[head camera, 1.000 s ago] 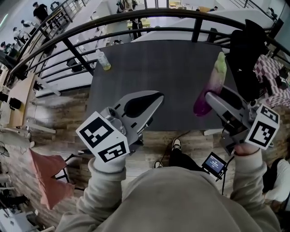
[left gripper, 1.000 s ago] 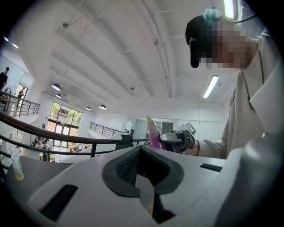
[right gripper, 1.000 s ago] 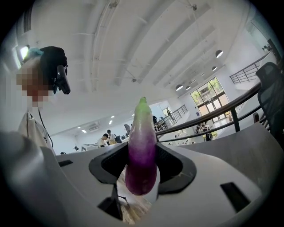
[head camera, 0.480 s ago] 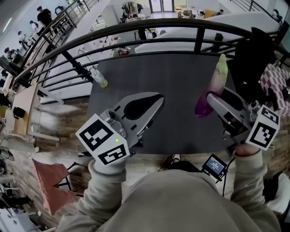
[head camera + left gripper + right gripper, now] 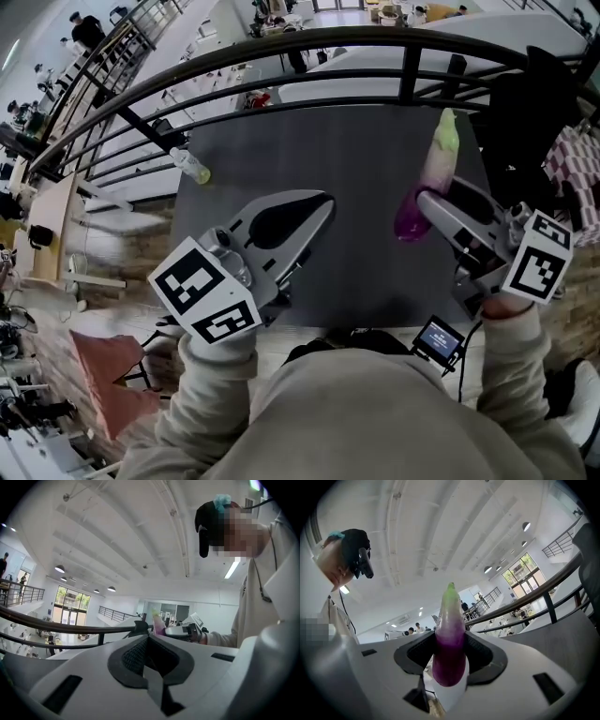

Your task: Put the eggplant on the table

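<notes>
Glossy purple eggplant (image 5: 449,639) – tapered, green-tipped – in right tongs (image 5: 424,208).

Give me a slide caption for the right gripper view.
Right tool clamps a purple eggplant, green tip pointing outward, with grey table and railing beyond.

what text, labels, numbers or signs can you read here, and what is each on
No text can be read in any view.
Left marker cube and right marker cube: black-and-white square patterns only, no letters.
Small screen: lit, print too small to read.
Bottle: any label too small and blurred to read.
</notes>
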`<action>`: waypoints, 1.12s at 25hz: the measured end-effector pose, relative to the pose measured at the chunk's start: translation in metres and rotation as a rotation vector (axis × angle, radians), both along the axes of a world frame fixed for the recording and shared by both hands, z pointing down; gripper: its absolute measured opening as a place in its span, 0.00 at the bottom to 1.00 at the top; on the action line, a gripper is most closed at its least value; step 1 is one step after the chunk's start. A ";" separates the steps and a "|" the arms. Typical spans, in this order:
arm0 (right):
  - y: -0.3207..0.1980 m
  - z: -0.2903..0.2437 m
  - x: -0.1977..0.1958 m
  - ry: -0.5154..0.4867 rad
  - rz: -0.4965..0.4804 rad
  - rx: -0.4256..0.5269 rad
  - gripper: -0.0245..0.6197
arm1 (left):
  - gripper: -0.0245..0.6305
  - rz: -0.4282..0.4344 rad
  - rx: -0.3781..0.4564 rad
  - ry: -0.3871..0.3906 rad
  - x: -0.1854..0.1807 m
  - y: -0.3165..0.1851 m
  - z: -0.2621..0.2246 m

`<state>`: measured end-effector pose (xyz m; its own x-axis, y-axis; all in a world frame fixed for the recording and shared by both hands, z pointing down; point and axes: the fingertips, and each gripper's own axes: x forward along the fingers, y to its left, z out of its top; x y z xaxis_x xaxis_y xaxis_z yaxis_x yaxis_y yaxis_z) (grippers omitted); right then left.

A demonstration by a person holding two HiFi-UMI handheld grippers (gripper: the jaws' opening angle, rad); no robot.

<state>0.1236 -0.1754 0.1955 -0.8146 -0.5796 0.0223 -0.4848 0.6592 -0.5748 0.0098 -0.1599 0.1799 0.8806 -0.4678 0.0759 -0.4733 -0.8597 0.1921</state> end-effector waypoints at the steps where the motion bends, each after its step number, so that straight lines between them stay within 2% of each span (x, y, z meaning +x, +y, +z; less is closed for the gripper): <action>1: -0.001 0.002 0.002 0.000 -0.004 -0.005 0.36 | 0.04 -0.001 -0.006 -0.004 0.002 -0.002 0.002; 5: -0.007 0.000 0.006 -0.004 -0.009 -0.015 0.36 | 0.04 -0.003 -0.013 -0.009 0.008 -0.010 -0.001; 9: -0.015 -0.004 -0.007 0.005 -0.004 0.004 0.36 | 0.04 0.009 0.002 -0.005 -0.001 -0.022 -0.002; 16: -0.014 -0.036 -0.014 0.032 0.021 0.058 0.36 | 0.04 0.082 0.069 0.024 0.003 -0.034 -0.032; 20: -0.012 -0.043 -0.015 0.004 0.028 0.064 0.36 | 0.04 0.109 0.087 0.033 -0.002 -0.036 -0.037; 28: -0.015 -0.056 -0.013 0.026 0.046 0.095 0.36 | 0.04 0.079 0.084 0.044 -0.004 -0.041 -0.042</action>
<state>0.1106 -0.1905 0.1399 -0.7871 -0.6166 -0.0138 -0.5296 0.6871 -0.4974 0.0056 -0.2013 0.1381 0.9165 -0.3999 -0.0001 -0.3962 -0.9079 0.1369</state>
